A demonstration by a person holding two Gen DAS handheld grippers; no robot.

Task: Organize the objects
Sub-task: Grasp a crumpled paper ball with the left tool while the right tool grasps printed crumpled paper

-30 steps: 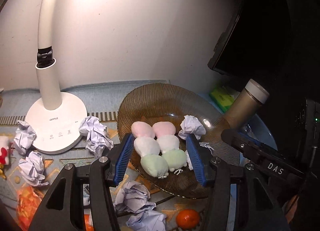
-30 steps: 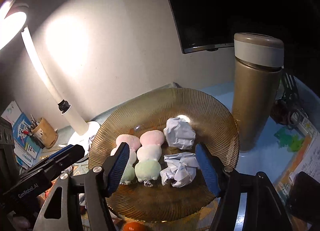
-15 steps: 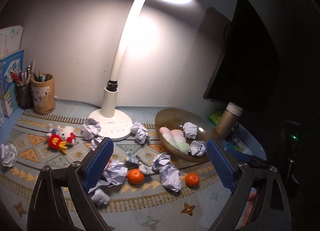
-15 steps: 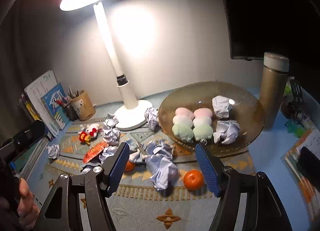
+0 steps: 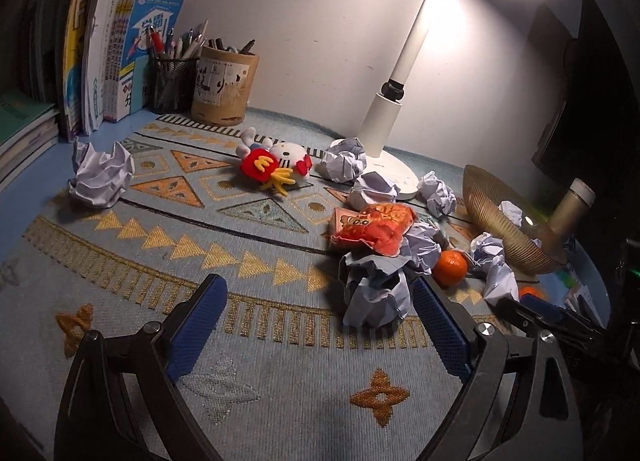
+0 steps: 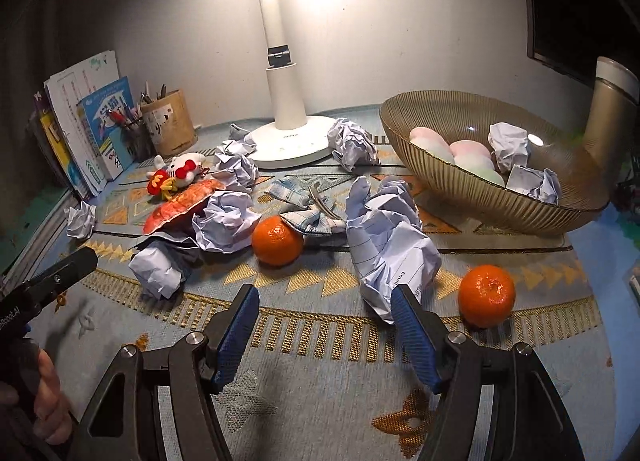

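Left gripper (image 5: 318,325) low over patterned mat (image 5: 208,229), blue fingers spread wide, nothing between them; crumpled paper ball (image 5: 376,293) just beside the inner face of its right finger. Right gripper (image 6: 326,327) likewise spread wide and holding nothing, tip of its right finger at the near edge of lined paper wad (image 6: 390,249). Two mandarins on the mat: one (image 6: 277,239) between paper balls, another (image 6: 486,295) right of the lined wad. Ribbed amber glass bowl (image 6: 472,197) at right, containing pastel plush dumplings (image 6: 456,157) and two paper balls (image 6: 508,141). Gold thermos (image 6: 608,109) behind the bowl. White desk lamp (image 6: 286,109) at centre rear, further paper balls around its base. Kitty plush (image 5: 276,161) and orange snack packet (image 5: 372,227) on the mat, mid-left. Pen holders (image 5: 222,89) and books (image 5: 116,57) along the far left wall.
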